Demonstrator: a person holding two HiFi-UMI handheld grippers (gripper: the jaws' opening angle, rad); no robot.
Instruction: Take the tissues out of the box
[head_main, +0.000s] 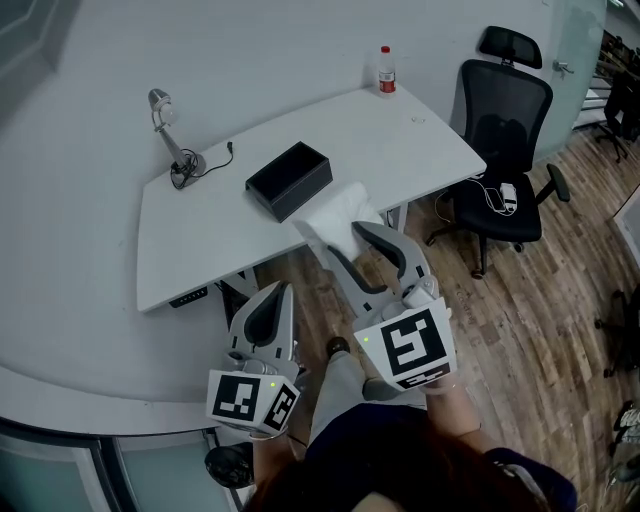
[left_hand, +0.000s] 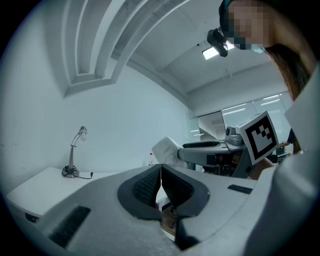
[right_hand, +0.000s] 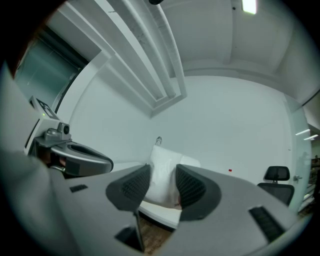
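both fingers of the right gripper (head_main: 342, 240) pinch a soft white stack of tissues (head_main: 335, 212), one pad on each side. the stack is held in the air over the near edge of the white rectangular desk (head_main: 200, 240), just beside the open black rectangular box (head_main: 290, 180) on the desktop. the left gripper (left_hand: 160, 172) hangs lower, near the person's body, its fingers pressed together on nothing. a grey gooseneck lamp (head_main: 172, 140) stands at the desk's far left.
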